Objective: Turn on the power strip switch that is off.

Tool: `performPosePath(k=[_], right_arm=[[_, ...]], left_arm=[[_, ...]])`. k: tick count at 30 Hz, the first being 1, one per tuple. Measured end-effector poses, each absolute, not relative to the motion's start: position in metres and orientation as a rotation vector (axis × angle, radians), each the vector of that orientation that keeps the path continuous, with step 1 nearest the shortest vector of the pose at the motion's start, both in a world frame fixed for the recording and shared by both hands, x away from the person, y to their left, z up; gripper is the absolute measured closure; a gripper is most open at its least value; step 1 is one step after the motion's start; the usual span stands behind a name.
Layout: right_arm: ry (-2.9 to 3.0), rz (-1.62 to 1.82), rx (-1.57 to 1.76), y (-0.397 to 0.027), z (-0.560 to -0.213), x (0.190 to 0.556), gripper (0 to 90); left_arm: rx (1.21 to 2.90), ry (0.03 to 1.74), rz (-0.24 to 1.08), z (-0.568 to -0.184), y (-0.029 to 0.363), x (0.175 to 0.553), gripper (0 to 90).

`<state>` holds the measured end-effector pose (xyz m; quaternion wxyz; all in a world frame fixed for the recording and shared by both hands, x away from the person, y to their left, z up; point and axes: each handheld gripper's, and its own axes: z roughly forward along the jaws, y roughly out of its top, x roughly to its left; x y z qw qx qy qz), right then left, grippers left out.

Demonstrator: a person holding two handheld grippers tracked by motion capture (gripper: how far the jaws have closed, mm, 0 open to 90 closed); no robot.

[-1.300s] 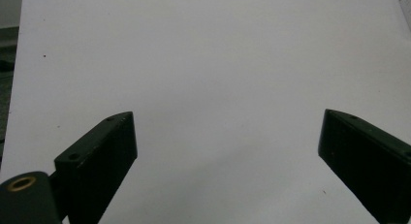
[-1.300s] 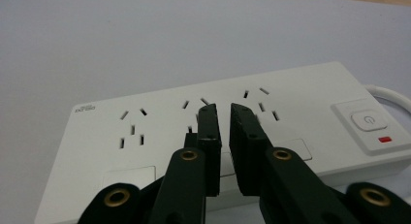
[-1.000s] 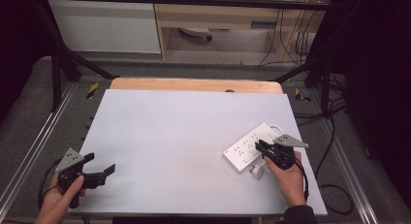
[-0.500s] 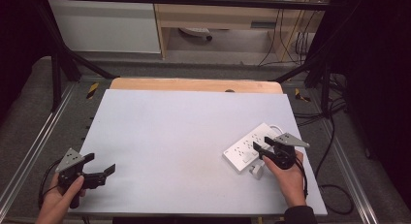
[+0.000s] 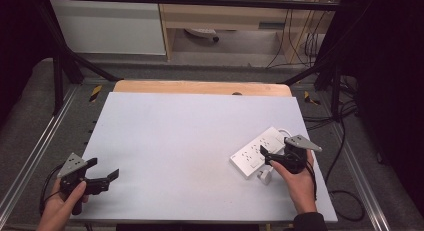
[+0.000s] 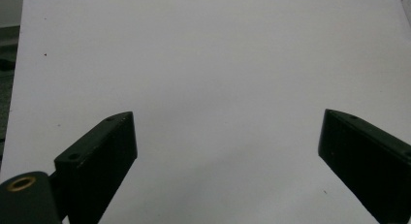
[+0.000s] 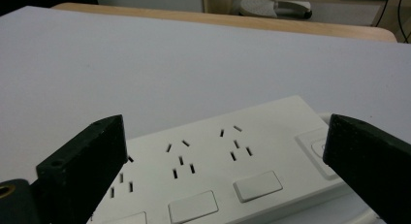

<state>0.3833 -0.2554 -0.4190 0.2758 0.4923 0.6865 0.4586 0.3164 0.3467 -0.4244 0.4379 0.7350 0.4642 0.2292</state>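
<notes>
On the pale grey desk, a white plastic power strip lies near the right edge. Right tool hovers just over it, jaws just opened wide, holding nothing. Left tool, near the front-left corner, gapes empty.

Pale grey table; white power strip flat near right edge, small white plug beside

The power strip lies on the table at its right, a plug just before it.
</notes>
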Motion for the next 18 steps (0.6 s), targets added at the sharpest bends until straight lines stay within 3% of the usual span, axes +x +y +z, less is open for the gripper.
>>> performPosePath(k=[18], right_arm=[[1.737,1.334,1.240,-0.271,-0.393,0.359,3.9]], left_arm=[[1.827,1.161,0.573,-0.424,0.347,0.315,6.8]])
